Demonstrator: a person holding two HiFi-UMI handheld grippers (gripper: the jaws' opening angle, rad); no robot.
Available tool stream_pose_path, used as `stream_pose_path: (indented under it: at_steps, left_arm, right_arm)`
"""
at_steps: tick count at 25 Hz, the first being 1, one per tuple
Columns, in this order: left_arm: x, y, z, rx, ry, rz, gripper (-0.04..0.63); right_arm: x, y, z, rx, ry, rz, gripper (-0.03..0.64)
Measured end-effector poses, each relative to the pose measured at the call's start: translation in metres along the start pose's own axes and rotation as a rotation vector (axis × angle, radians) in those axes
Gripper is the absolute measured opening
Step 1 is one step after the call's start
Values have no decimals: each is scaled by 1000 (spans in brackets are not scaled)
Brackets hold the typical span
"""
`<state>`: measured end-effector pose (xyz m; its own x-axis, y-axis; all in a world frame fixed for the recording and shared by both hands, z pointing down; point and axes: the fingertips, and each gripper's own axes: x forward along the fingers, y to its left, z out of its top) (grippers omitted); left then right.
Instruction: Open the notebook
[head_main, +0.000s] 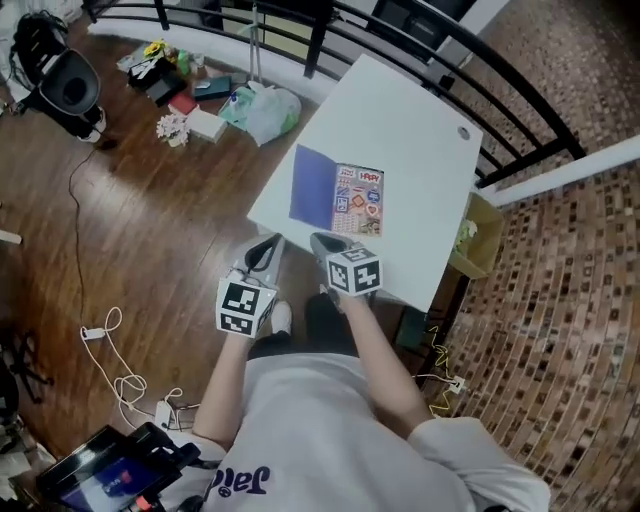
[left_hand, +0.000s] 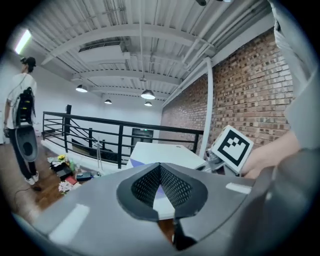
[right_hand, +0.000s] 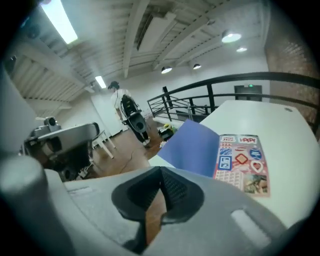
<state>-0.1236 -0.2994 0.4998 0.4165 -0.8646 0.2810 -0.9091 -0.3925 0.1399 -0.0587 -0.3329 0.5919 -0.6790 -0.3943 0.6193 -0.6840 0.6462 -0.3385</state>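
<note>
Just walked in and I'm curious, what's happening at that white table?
A person holds tongs in each hand by the near edge of the white table. The notebook lies open on it, blue cover folded out, a sticker page showing. The left tongs and right tongs are both shut, empty and clear of the notebook.

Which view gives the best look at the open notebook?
The head view: the notebook lies whole and unobstructed from above, with its blue cover on the left and the sticker page on the right. The right gripper view shows it larger, but at a slant. The left gripper view shows only a bluish sliver of it; the rest is hidden.
</note>
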Motion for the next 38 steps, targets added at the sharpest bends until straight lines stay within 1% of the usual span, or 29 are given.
stream_pose_path:
  at_steps: [4,8,11,14,16,18,19,21,23,25,26,29,31,33,35,38]
  left_arm:
    - [1,-52,29,-19,-57,-95,15]
    - [1,-104,64,43,-136,-149,15]
    - [-13,-146,74,74,-173,-181,15]
    - [-39,-195,79,105,-208,-188,15]
    - [-63,-232,78,112,-236,-184,15]
    - [-90,-268,63,102,-237,-174,15]
    - [-104,-285,48,93,-222,-168,15]
    - [-130,-322,12,95,-174,-167,16]
    - [-150,-355,-14,118,-137,-182,15]
    - [-168,-374,-19,130,-115,-184,15]
    - [-177,-379,-17,138,-111,-181,15]
    - [-203,-386,1,156,-137,-169,16]
    - [-215,-387,16,170,-173,-168,15]
    - [-224,-387,26,183,-197,-170,15]
    - [-229,-385,31,188,-201,-173,15]
    - [-238,-382,26,186,-204,-180,15]
  right_arm:
    - [-74,26,2,4,-131,-8,-8]
    - [-142,28,14,38,-309,-59,-8]
    - [-195,40,20,0,-424,-89,-8]
    - [-256,56,3,-47,-513,-113,-8]
    - [-297,66,-23,-32,-549,-118,-8]
    - [-329,76,-58,4,-565,-108,-8]
    - [-341,81,-79,17,-564,-104,-8]
    - [-355,86,-128,43,-537,-112,-8]
    - [-365,83,-173,107,-497,-122,-8]
    - [-375,87,-199,166,-471,-114,-8]
    - [-380,94,-207,170,-460,-112,-8]
    - [-395,121,-216,146,-446,-108,-8]
    - [-406,138,-204,110,-483,-101,-8]
    - [-418,151,-188,50,-520,-105,-8]
    - [-427,159,-175,0,-542,-119,-8]
    - [-433,165,-167,-19,-556,-140,-8]
